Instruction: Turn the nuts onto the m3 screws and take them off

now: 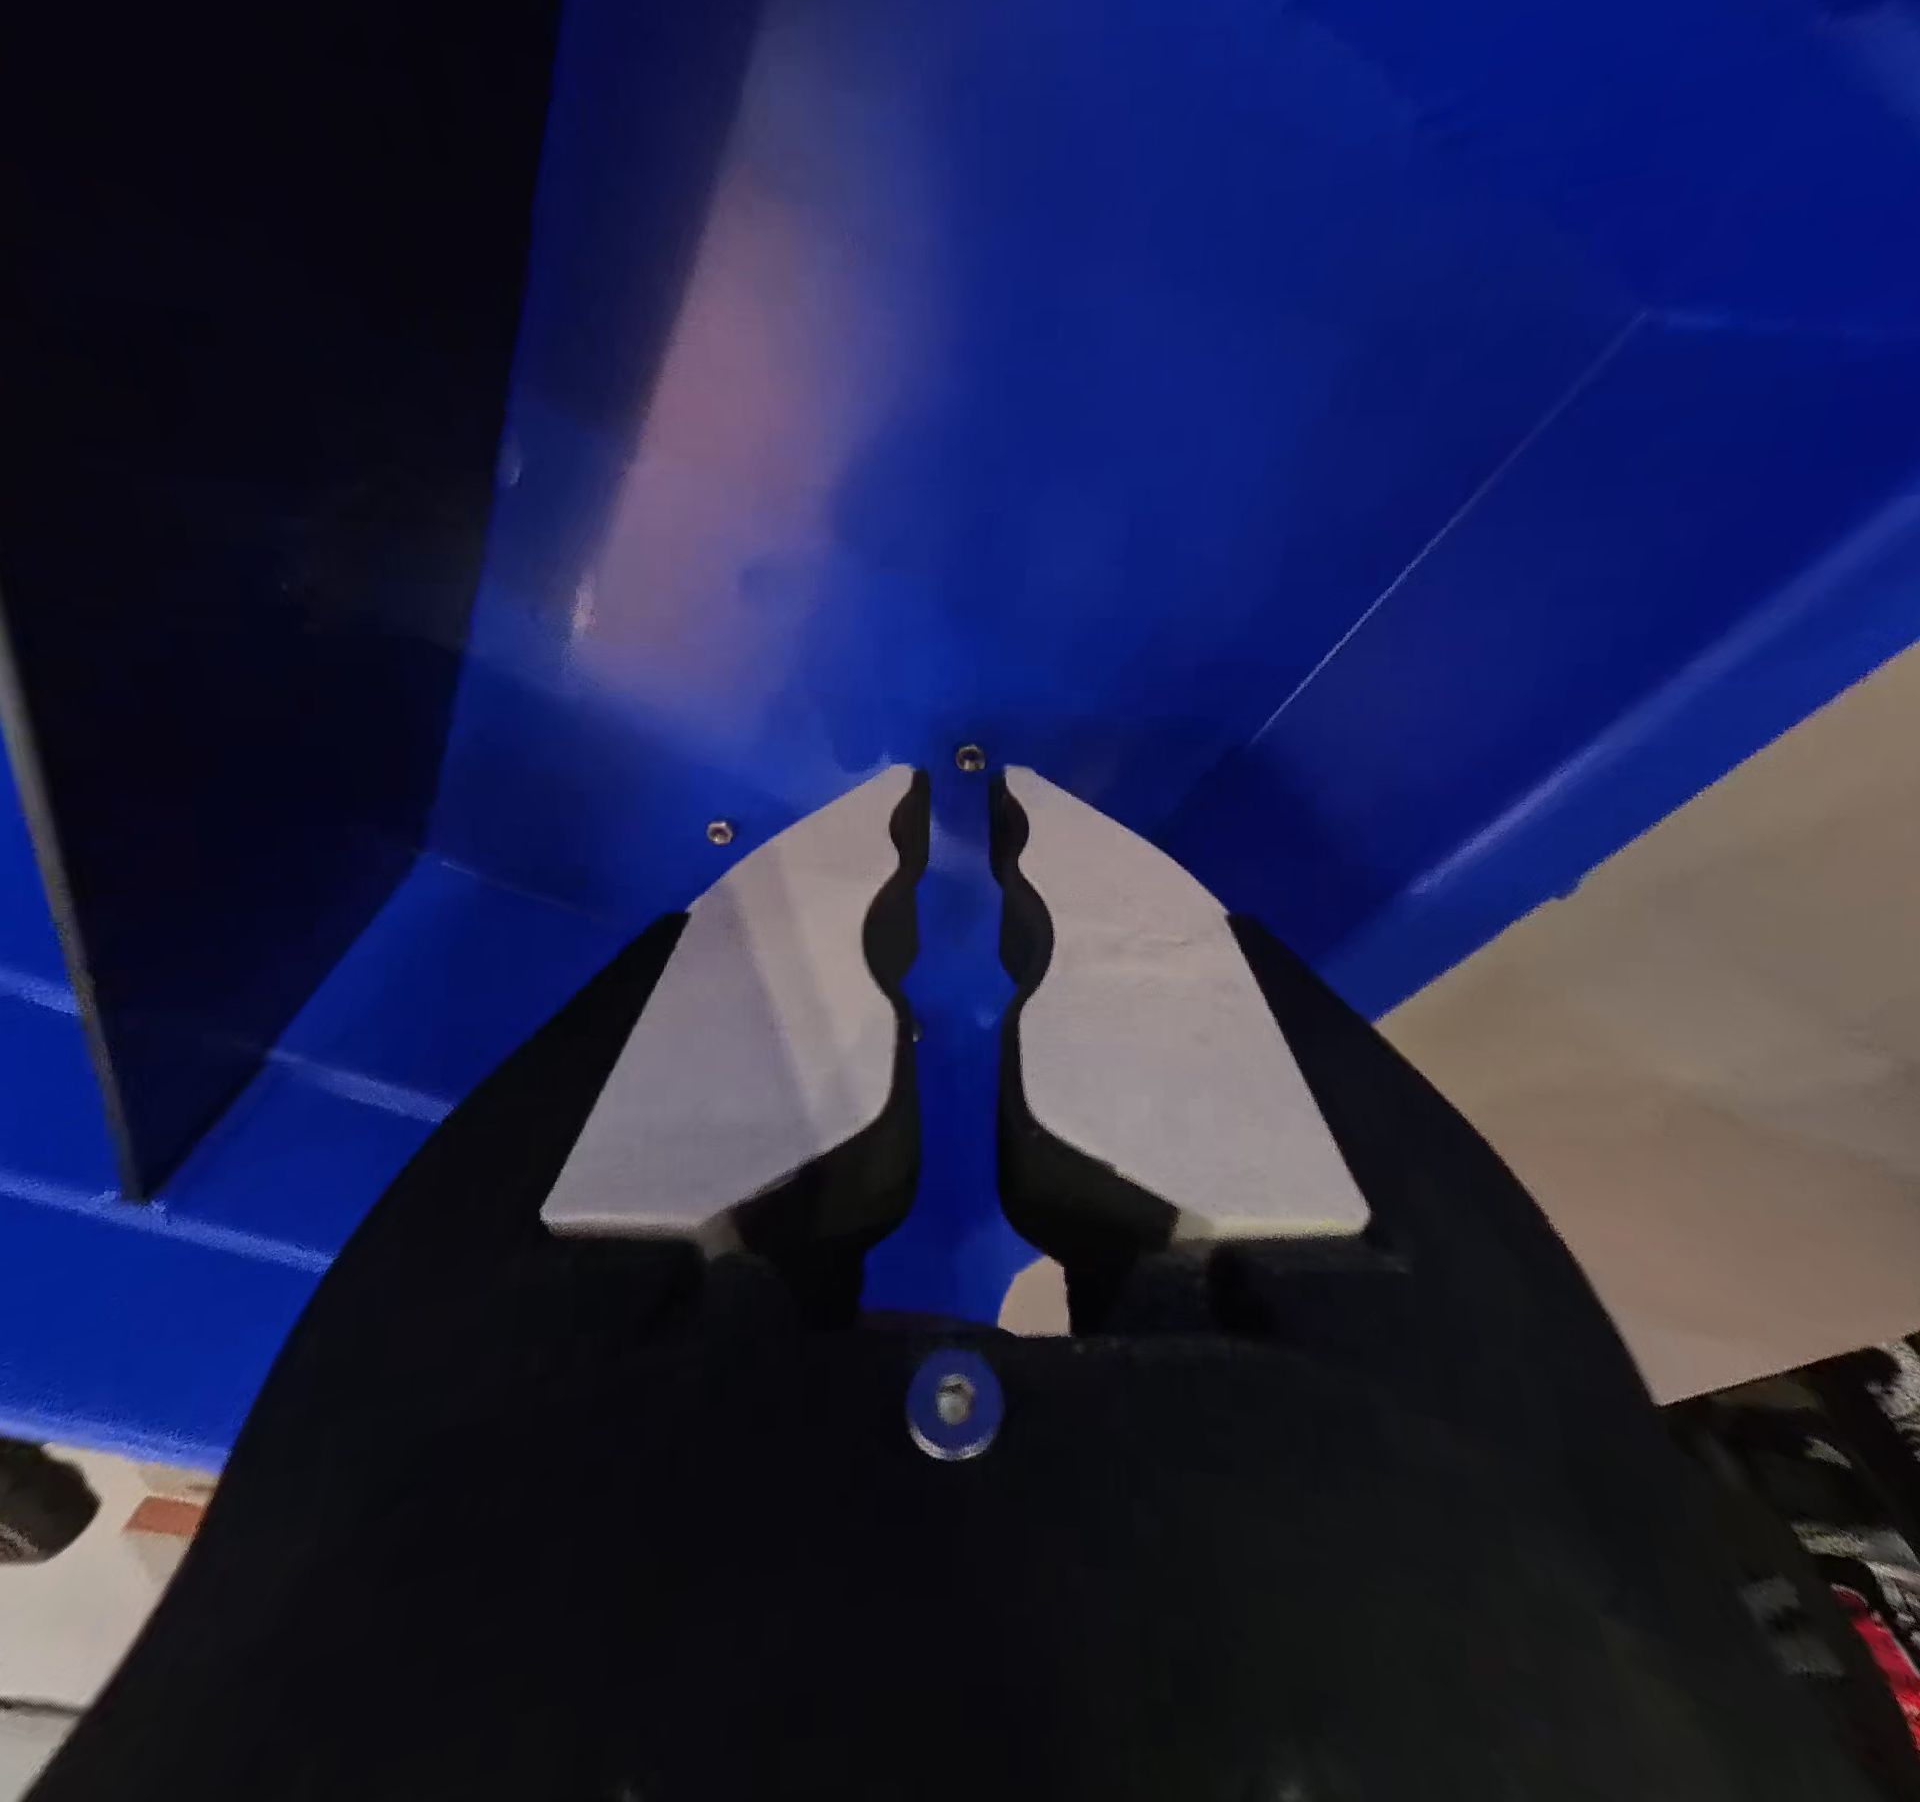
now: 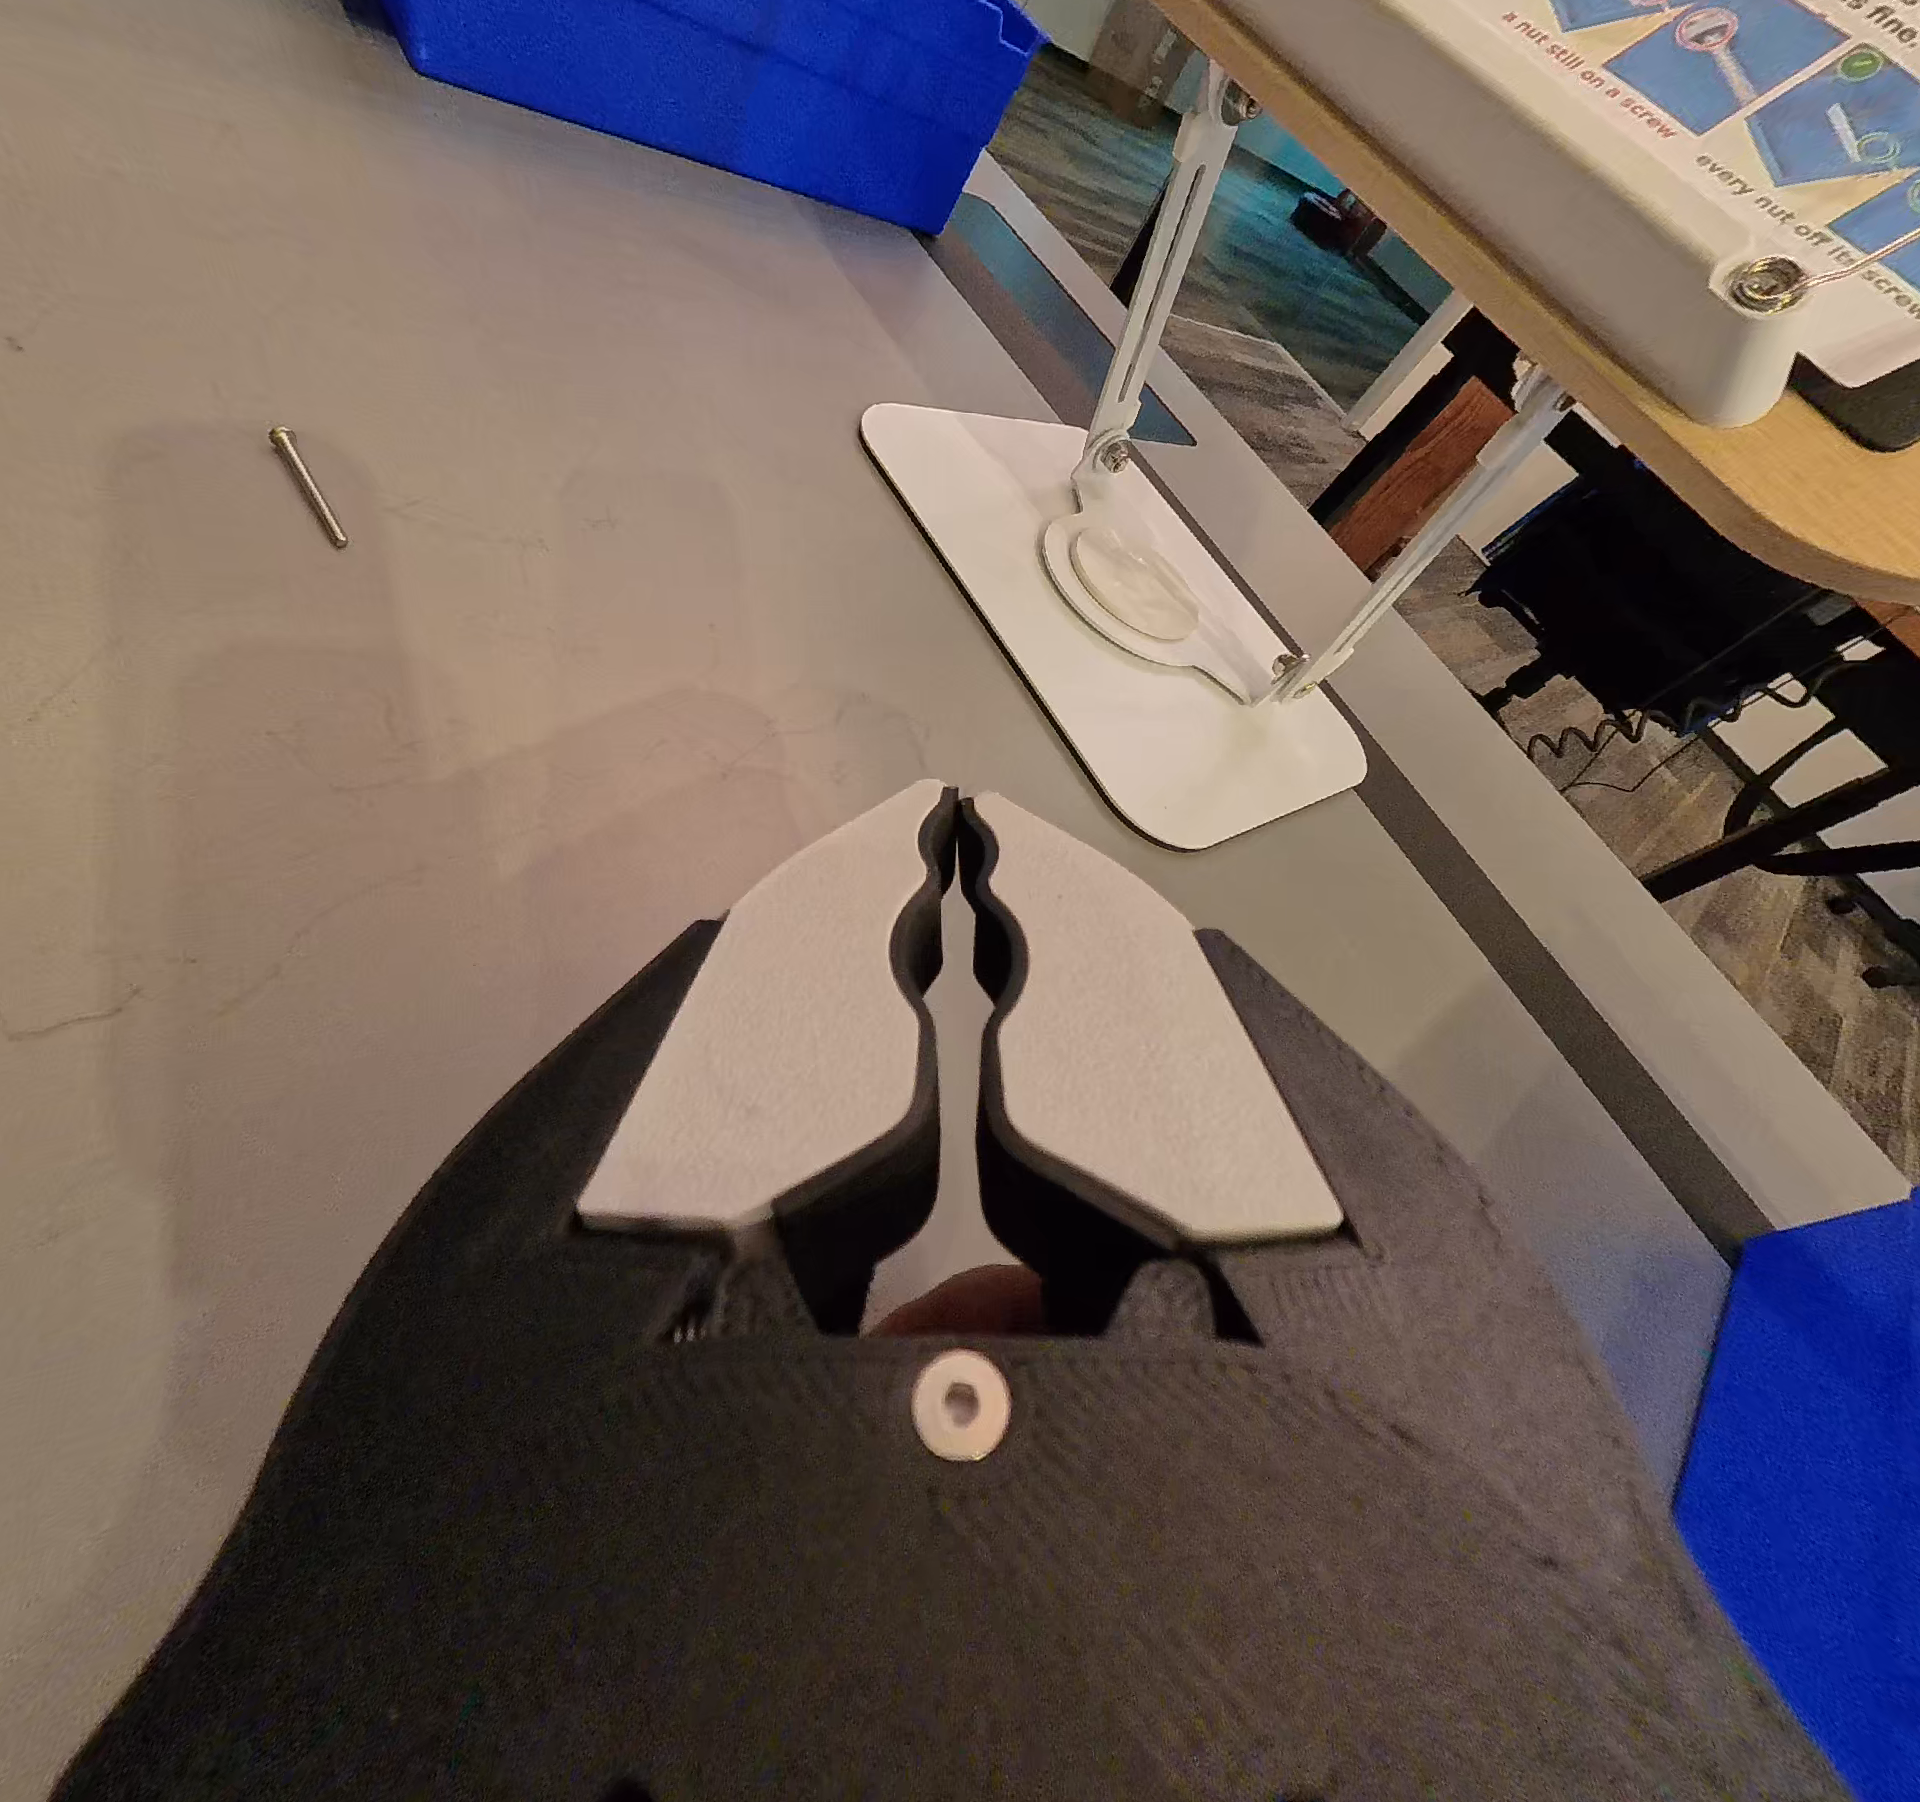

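Note:
In the left wrist view my left gripper (image 1: 957, 778) reaches down inside a blue bin (image 1: 1195, 350). Its jaws stand slightly apart and hold nothing. A small metal nut (image 1: 968, 757) lies on the bin floor just beyond the fingertips. A second nut (image 1: 719, 831) lies to the left of the left finger. In the right wrist view my right gripper (image 2: 957, 798) is shut and empty above the grey table (image 2: 468, 402). One long thin screw (image 2: 308, 487) lies on the table, far to the left of that gripper.
A stack of blue bins (image 2: 686, 27) stands at the far edge of the table. A white stand base (image 2: 1112, 630) on the right carries a wooden board with a white instruction card (image 2: 1558, 90). Another blue bin corner (image 2: 1818, 1420) shows at lower right, past the table edge (image 2: 1455, 973). Left tips to right tips: about 50 cm.

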